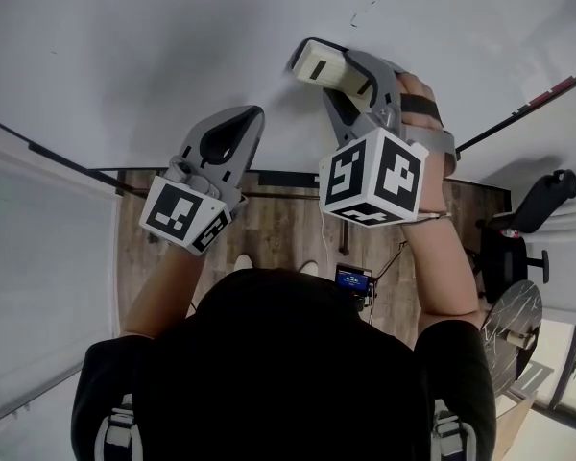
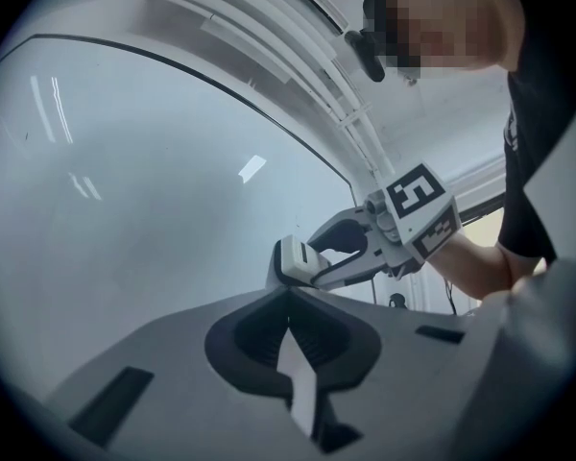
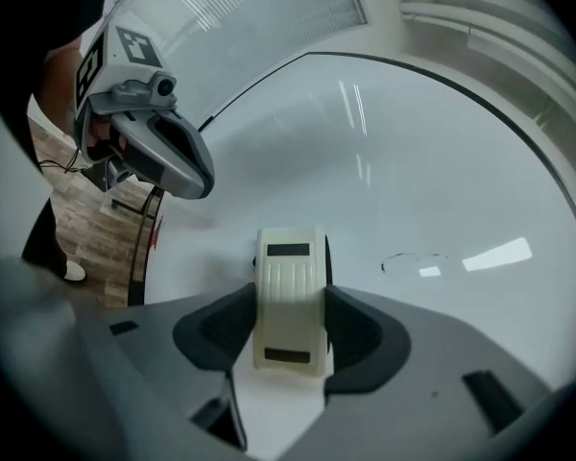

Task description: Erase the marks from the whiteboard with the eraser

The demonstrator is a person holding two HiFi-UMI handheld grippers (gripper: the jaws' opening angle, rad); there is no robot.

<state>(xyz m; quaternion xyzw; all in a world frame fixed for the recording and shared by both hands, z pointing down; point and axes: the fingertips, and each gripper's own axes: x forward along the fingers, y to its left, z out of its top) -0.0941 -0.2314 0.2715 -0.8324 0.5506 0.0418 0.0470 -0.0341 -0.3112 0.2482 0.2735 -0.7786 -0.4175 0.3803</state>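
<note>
Eraser [image 3: 289, 301], cream w/ ribbed back and two dark slots, sits clamped between the jaws of the right gripper [image 3: 290, 327], one jaw on each long side, front end pointing at the whiteboard [image 3: 413, 152]. Can't tell if it's touching the board or just off it. Faint dark marks [image 3: 413, 257] on the board to the eraser's right, apart from it. In head view the eraser [image 1: 319, 65] is up at the board's surface, w/ small marks [image 1: 360, 12] above and to its right. Left gripper [image 2: 289, 299] has its jaws together w/ nothing between them, tips near the board, just beside the right gripper, to its left. Right gripper's marker cube [image 1: 370, 176] faces the head cam. Wood floor [image 1: 278, 224] and a black office chair [image 1: 528, 219] show below the board's edge.
</note>
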